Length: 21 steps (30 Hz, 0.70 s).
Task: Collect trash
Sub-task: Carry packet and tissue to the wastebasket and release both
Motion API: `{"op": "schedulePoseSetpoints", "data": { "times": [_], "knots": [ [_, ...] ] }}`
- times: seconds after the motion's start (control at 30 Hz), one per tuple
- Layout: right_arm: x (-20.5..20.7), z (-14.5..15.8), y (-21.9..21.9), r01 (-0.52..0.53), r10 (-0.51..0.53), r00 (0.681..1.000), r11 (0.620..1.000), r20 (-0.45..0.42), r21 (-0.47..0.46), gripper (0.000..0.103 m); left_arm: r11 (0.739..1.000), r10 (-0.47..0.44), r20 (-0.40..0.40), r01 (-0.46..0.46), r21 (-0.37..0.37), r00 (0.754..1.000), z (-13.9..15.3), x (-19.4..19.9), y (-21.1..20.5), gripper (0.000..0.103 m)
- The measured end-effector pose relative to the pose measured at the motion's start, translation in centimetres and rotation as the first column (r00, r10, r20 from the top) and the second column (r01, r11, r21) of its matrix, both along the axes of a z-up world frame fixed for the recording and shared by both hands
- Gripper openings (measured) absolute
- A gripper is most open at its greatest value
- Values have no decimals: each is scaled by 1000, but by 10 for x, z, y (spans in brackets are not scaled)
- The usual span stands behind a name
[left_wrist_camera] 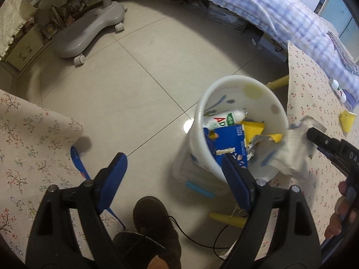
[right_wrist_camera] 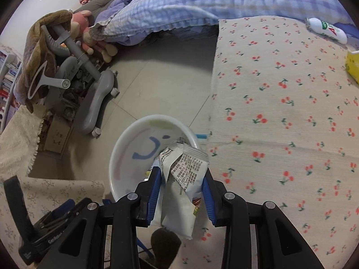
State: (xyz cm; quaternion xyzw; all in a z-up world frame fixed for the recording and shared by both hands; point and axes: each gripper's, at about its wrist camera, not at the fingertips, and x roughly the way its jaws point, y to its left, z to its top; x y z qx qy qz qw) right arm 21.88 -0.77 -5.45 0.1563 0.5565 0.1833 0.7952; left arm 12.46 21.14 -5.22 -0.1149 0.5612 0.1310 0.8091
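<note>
A white bin (left_wrist_camera: 253, 89) stands on the floor beside the cherry-print tablecloth (right_wrist_camera: 280, 112). It holds a blue box (left_wrist_camera: 231, 141), a white bottle (left_wrist_camera: 224, 117) and yellow wrappers (left_wrist_camera: 251, 130). My left gripper (left_wrist_camera: 172, 159) is open just above the bin's near rim, with nothing held. My right gripper (right_wrist_camera: 182, 172) is shut on a crumpled white printed wrapper (right_wrist_camera: 186, 170), held over the bin's (right_wrist_camera: 134, 143) right edge; the left wrist view shows this wrapper (left_wrist_camera: 291, 154) at the rim. Another white bottle (right_wrist_camera: 325, 30) and a yellow packet (right_wrist_camera: 353, 65) lie on the tablecloth.
A grey wheeled chair base (left_wrist_camera: 89, 29) stands on the tiled floor behind the bin. A blue checked quilt (left_wrist_camera: 269, 6) hangs off the bed at the back. A floral cloth (left_wrist_camera: 33, 134) covers a surface on the left. A dark slipper (left_wrist_camera: 152, 224) and a black cable lie near my left gripper.
</note>
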Motion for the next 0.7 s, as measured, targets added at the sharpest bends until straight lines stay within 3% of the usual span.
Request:
{"op": "schedulePoseSetpoints", "data": {
  "times": [0.2,0.27,0.33,0.43,0.53,0.7],
  "knots": [
    [6,-6,9,-2,2,1000,998,-5,65,37,1000,1,-8,-1,-3,1000,-3,-4,7,86],
    [7,-5,8,2,-2,1000,996,-8,86,43,1000,-1,-6,1,-1,1000,-3,-4,7,86],
    [7,-3,7,3,-2,1000,997,-8,83,57,1000,-3,-2,3,-2,1000,-2,-5,7,86],
    [4,2,-1,18,-18,1000,998,2,58,66,1000,-12,2,12,-3,1000,-1,-4,5,87],
    [1,5,-12,35,-35,999,999,4,40,70,1000,-26,0,26,-10,1000,-1,-3,0,95],
    [-4,12,-38,73,-73,997,997,4,1,73,998,-55,7,55,-8,998,1,0,-15,96]
  ]
}}
